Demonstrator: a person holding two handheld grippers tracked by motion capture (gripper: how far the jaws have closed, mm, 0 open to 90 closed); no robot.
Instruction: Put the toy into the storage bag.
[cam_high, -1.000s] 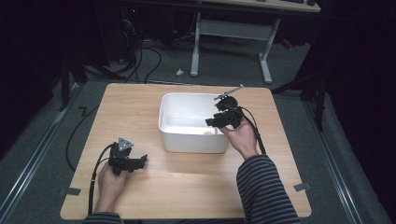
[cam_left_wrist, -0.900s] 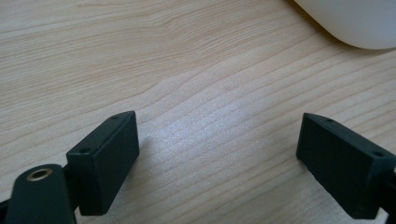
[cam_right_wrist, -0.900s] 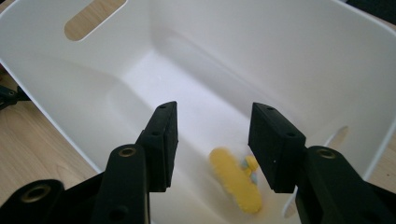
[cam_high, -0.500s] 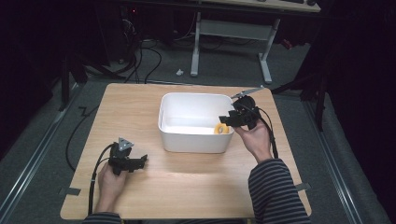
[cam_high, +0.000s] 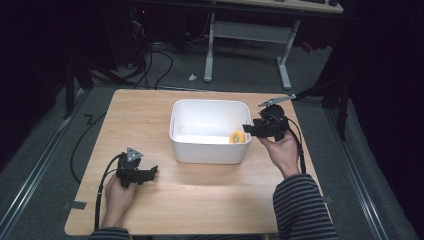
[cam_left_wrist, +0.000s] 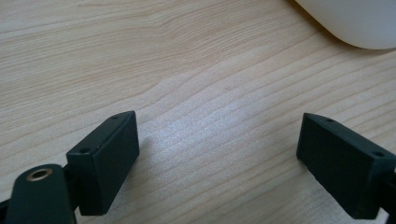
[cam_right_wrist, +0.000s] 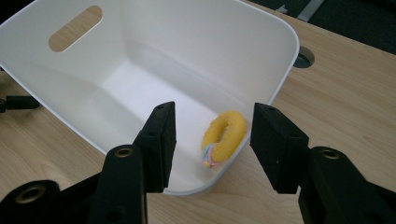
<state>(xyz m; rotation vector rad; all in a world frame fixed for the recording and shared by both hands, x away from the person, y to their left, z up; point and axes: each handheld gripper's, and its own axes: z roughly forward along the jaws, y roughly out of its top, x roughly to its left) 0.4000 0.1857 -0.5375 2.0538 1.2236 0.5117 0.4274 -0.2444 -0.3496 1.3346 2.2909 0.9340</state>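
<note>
A white bin (cam_high: 210, 131) stands near the middle of a wooden desk (cam_high: 200, 195). Inside it a yellow ring (cam_high: 237, 137), with a small pastel patch at one end, leans tilted against the wall at the bin's right near corner, seen from the high view. The right gripper (cam_high: 248, 129) hangs just outside and above the bin's right rim, pointing in toward the ring. In the right gripper view its fingers (cam_right_wrist: 161, 135) stand apart, released, with the ring lying free in the bin beyond the gap and nothing between the pads; they have just been opening. The left gripper (cam_high: 150, 173) rests low over the near-left part of the desk, well apart from the bin. In the left gripper view its fingers (cam_left_wrist: 109, 154) are spread wide, released, with bare wood grain between them and a corner of the bin at the upper right.
</note>
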